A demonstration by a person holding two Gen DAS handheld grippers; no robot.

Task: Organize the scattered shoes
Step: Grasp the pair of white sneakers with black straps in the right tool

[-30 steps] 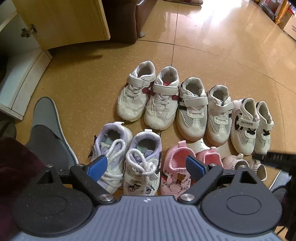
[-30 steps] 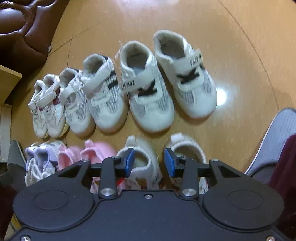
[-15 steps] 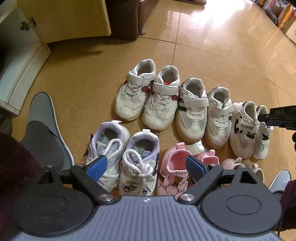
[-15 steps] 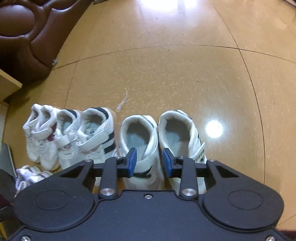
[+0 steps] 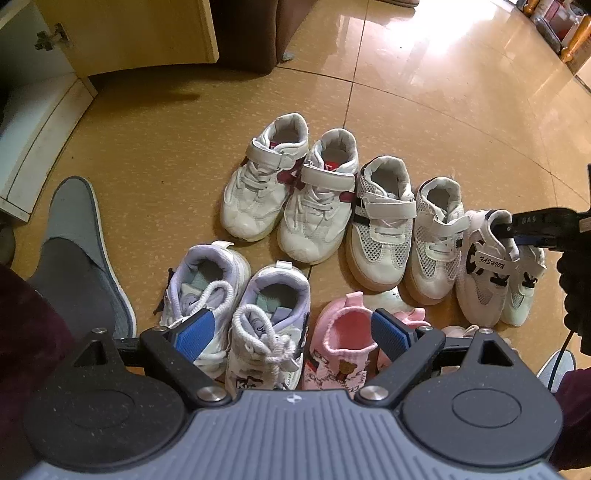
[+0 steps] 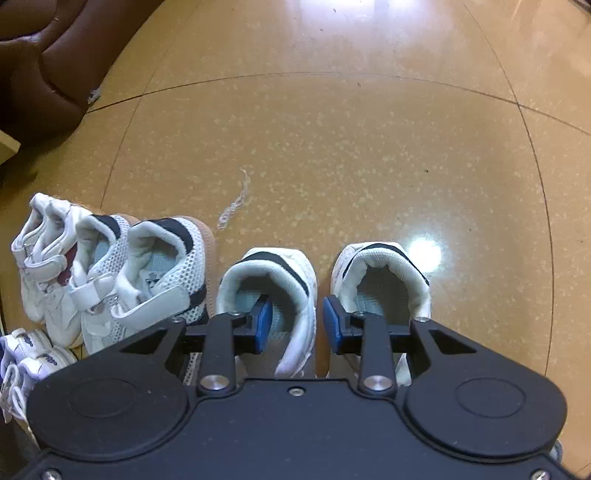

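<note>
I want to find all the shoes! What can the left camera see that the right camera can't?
Only the left camera shows the pink shoes, the open left tongs above them, a cupboard door and a grey slipper. Only the right camera shows a thread on the floor and the right tongs astride a shoe wall, one pad inside. Both show the FASHION shoes.

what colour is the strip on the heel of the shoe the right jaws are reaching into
Black, on a white shoe; the right wrist view shows it best.
</note>
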